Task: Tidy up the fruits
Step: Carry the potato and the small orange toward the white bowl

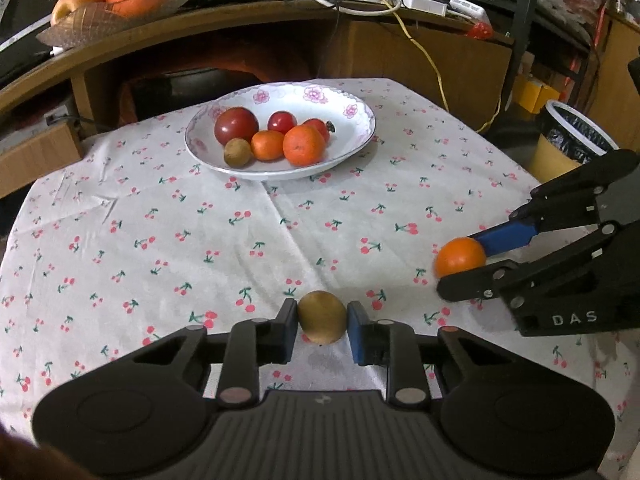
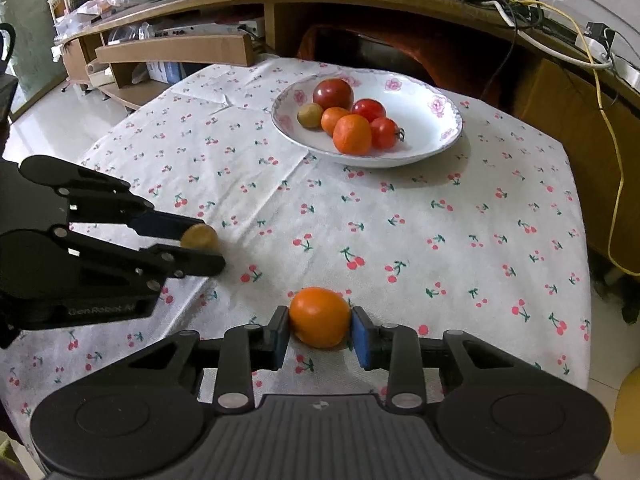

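Nearest in the left wrist view, the left gripper is closed on a brown kiwi; its two blue pads press the kiwi's sides, and the fruit sits low over the cloth. From the right wrist view the same gripper comes in from the left edge with the kiwi pinched at its tip.

The right gripper is closed on an orange, one pad touching each side. Whether the orange rests on the cloth or is just above it cannot be told. In the left view this gripper reaches in from the right edge, the orange caught between its blue upper finger and black lower one.

Both held fruits are at the near end of the table, well apart from each other.

Farther back, near the far end of the cloth, stands a white plate with pink flowers on its rim. In it lie a large tomato, two smaller tomatoes, two oranges and a second kiwi, all huddled together. The right view shows the plate with the same fruit.

Beyond the table a wooden desk carries cables and a glass bowl of oranges. A lined bin stands at the right, off the table.
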{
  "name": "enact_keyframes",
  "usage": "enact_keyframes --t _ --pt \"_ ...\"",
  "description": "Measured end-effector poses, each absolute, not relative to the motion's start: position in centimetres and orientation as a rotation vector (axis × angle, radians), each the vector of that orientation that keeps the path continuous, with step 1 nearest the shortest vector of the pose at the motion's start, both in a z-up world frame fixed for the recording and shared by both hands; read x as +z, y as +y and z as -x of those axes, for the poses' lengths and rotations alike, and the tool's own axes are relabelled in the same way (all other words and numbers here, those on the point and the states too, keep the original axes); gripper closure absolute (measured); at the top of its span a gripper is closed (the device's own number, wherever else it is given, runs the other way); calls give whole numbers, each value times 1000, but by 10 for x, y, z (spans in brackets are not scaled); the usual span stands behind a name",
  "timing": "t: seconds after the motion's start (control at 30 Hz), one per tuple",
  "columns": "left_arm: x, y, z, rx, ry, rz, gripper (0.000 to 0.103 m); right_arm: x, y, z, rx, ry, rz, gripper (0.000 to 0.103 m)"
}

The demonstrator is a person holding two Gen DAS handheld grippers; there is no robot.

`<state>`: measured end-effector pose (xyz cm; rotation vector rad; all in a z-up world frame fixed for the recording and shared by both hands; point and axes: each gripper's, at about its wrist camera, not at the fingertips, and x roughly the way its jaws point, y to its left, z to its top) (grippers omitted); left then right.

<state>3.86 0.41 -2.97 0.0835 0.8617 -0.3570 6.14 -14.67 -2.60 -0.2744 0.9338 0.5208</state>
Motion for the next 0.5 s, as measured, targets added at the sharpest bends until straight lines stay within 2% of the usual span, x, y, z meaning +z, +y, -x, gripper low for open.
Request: enact_keyframes --t 0.5 --pt "-9 0 -58 -350 815 -31 71 -2 -137 -81 520 869 208 71"
